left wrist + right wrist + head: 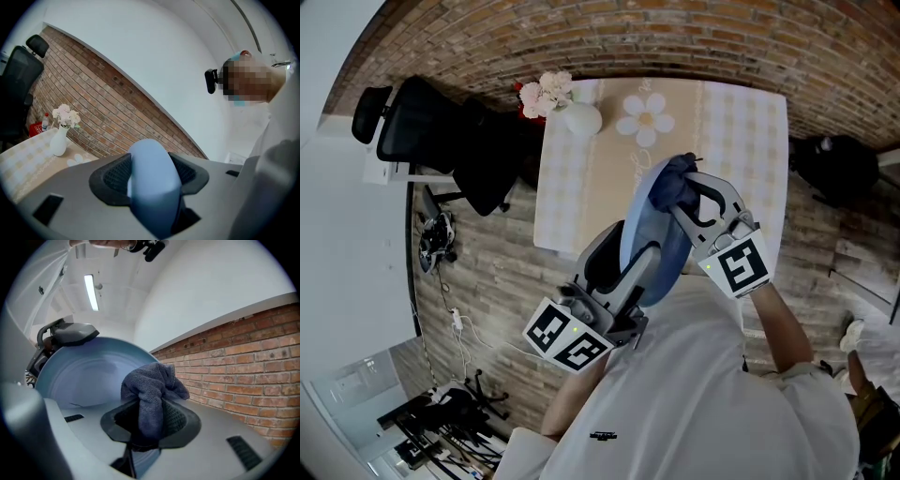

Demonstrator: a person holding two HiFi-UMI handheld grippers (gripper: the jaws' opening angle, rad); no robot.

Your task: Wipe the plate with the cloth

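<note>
head view, looking steeply down: a person holds a pale blue plate (649, 246) on edge above a table (572, 202), well clear of its top. the left gripper (623, 272) is clamped on the plate's lower rim. the right gripper (689, 195) is closed tight on a bunched blue-grey cloth (672, 183) at the plate's upper part.

wiping looks under way, not finished. plate and cloth are both lifted and brought together, but whether the cloth presses the face or sits just off it cannot be told. no streaks or dirt show, so how much of the face is done is unclear; the lower half and the rim likely remain.

in the right gripper view the plate (79, 376) reads smooth and glossy, round, with a shallow well and faint concentric rings. the cloth (152, 394) is soft and nappy, folded into a knot above the jaws' black meshed pads. in the left gripper view the rim (152, 183) is thick and rounded, filling the gap between the pads.
</note>
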